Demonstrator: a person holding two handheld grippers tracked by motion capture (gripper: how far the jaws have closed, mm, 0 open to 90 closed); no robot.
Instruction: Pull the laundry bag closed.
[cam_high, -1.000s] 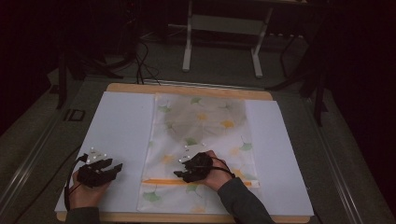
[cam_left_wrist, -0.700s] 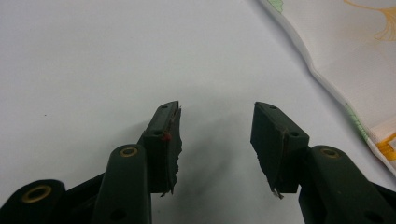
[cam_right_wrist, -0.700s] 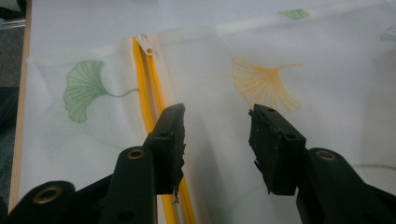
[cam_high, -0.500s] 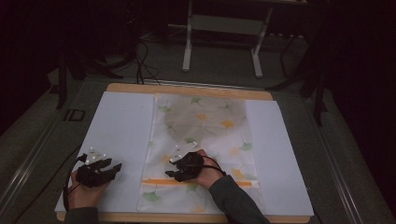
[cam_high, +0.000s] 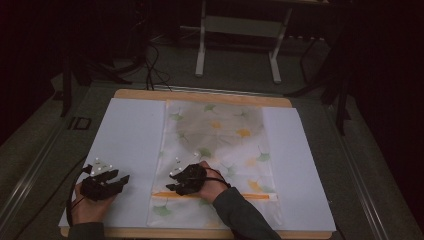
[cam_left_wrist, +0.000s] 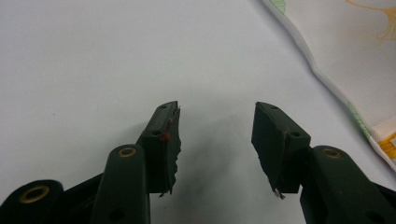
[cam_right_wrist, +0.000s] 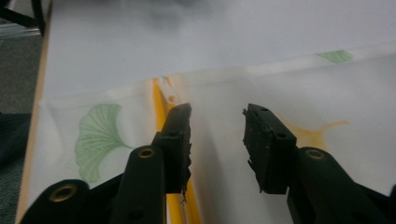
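Note:
A pale cloth (cam_high: 220, 140) printed with green and yellow leaves lies flat down the middle of the table, with an orange stripe (cam_high: 240, 196) across its near end. My right gripper (cam_high: 171, 186) hovers low over that stripe near the cloth's left edge. In the right gripper view its jaws (cam_right_wrist: 217, 126) have just been closing but stand apart, with the cloth (cam_right_wrist: 280, 84) below them and nothing pinched. My left gripper (cam_high: 122, 180) rests open over the white sheet, left of the cloth; the cloth's edge (cam_left_wrist: 355, 56) lies beyond its empty jaws (cam_left_wrist: 217, 123).
A white sheet (cam_high: 130, 135) covers the wooden table (cam_high: 200, 95) on both sides of the cloth. A metal stand (cam_high: 240, 30) and cables sit on the dark floor behind the table. The table's near edge runs just under both forearms.
My right hand has slid left across the cloth, toward its left edge and the orange stripe. The left hand has stayed where it was.

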